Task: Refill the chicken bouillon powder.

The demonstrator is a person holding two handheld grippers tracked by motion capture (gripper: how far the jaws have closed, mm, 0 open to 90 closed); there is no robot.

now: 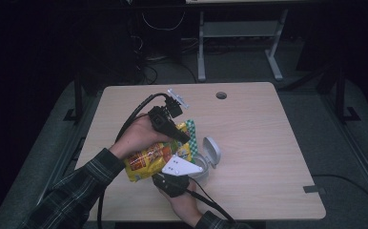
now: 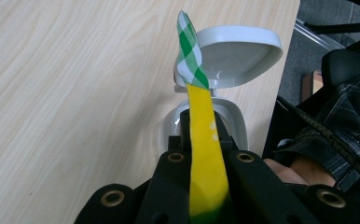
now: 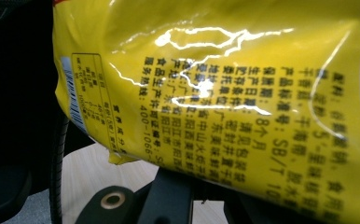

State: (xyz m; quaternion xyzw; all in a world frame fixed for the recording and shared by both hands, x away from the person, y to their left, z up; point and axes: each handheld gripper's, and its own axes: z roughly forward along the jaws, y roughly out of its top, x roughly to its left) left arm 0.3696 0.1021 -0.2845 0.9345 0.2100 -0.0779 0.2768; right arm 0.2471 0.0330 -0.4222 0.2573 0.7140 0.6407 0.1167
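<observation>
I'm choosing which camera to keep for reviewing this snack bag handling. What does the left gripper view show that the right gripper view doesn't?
Left gripper view alone: the bag's thin yellow edge with its green-checked end clamped between the left gripper jaws, and a grey bin with its flip lid open behind it.

Right gripper view alone: the printed back of the bag, with black text and a barcode.

Shared: the yellow snack bag and the wooden table.
</observation>
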